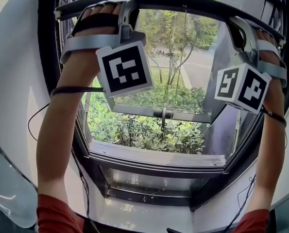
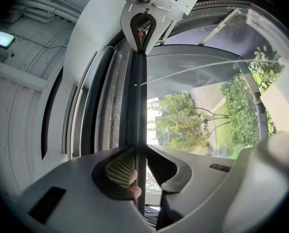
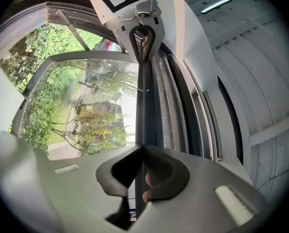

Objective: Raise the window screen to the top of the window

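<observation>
Left gripper point(image 2: 140, 149): jaws closed down to a narrow gap, clamped on the dark screen bar point(image 1: 183, 0); a fingertip point(image 2: 134, 192) shows behind the jaw opening.
Right gripper point(image 3: 143, 147): jaws almost together, pinching the same bar at its other end.
Screen bar: runs across the window opening, high up near the top of the window frame point(image 1: 154, 160), spanning from one gripper to the other.
Marker cubes: left cube point(image 1: 125, 69) and right cube point(image 1: 242, 87) both hang below the bar, facing the head view.
Arms: both forearms reach upward; red sleeves point(image 1: 57, 217) at the bottom edge.
Below the bar: a glass sash point(image 1: 163, 113) tilted outward, with greenery point(image 1: 144, 130) beyond.
</observation>
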Action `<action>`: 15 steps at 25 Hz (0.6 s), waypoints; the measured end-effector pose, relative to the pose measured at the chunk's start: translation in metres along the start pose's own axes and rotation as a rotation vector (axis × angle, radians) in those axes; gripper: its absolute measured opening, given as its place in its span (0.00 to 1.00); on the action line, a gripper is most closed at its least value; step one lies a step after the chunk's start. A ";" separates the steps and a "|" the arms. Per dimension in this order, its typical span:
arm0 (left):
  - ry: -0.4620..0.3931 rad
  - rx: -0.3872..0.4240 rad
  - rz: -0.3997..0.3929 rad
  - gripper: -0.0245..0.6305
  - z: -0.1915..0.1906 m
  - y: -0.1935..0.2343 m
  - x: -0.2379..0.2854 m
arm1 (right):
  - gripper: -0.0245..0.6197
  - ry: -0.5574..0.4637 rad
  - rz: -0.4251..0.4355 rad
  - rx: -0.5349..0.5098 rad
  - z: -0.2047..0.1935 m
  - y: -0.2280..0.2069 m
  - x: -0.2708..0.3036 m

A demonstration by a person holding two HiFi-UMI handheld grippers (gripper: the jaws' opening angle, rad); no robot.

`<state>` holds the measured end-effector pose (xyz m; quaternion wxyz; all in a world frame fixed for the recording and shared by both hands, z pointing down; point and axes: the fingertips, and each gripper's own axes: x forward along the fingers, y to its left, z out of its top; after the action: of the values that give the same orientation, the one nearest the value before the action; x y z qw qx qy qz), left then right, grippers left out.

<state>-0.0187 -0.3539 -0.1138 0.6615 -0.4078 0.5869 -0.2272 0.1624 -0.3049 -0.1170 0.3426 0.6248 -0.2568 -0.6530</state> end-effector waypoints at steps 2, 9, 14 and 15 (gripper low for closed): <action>-0.005 -0.002 0.015 0.15 0.000 0.004 0.004 | 0.09 -0.001 -0.006 0.000 0.000 -0.004 0.004; 0.002 0.017 0.033 0.15 0.000 0.020 0.017 | 0.09 0.005 -0.013 -0.028 -0.003 -0.019 0.018; 0.009 0.013 0.043 0.15 0.002 0.043 0.034 | 0.09 0.001 -0.023 -0.043 -0.006 -0.041 0.038; 0.009 0.007 0.043 0.15 0.003 0.047 0.037 | 0.09 0.004 -0.021 -0.054 -0.008 -0.045 0.041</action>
<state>-0.0162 -0.3558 -0.1734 0.6649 -0.3919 0.5977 -0.2169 0.1650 -0.3074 -0.1782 0.3530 0.6193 -0.2320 -0.6619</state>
